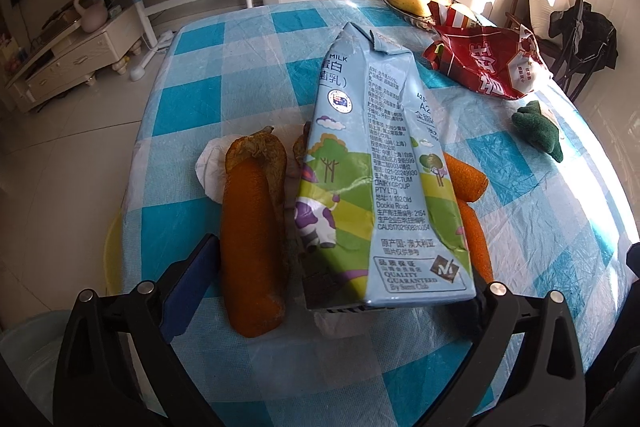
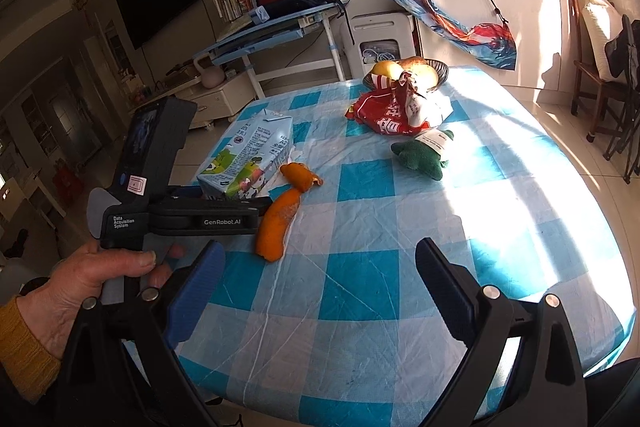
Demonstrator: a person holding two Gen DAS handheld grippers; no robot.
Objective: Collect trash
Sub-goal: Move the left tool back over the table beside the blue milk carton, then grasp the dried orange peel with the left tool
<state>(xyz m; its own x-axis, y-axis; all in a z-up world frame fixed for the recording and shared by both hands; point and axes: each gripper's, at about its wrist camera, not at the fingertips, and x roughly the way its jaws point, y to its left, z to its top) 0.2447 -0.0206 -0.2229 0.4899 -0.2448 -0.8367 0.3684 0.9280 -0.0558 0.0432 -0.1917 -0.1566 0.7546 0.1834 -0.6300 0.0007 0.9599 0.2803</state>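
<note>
Milk carton (image 1: 372, 163) between spread left tongs (image 1: 332, 301), right tongs (image 2: 320, 287) wide, empty

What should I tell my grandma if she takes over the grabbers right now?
Left gripper: open, jaws either side of the milk carton, not squeezing it.
Right gripper: open, empty, above the table.
On the checked cloth: orange peels beside the carton, tissue by them, red snack bag near the fruit bowl.
Done: nothing looks collected.
Left: carton first, probably, then peels, tissue, bag.
</note>
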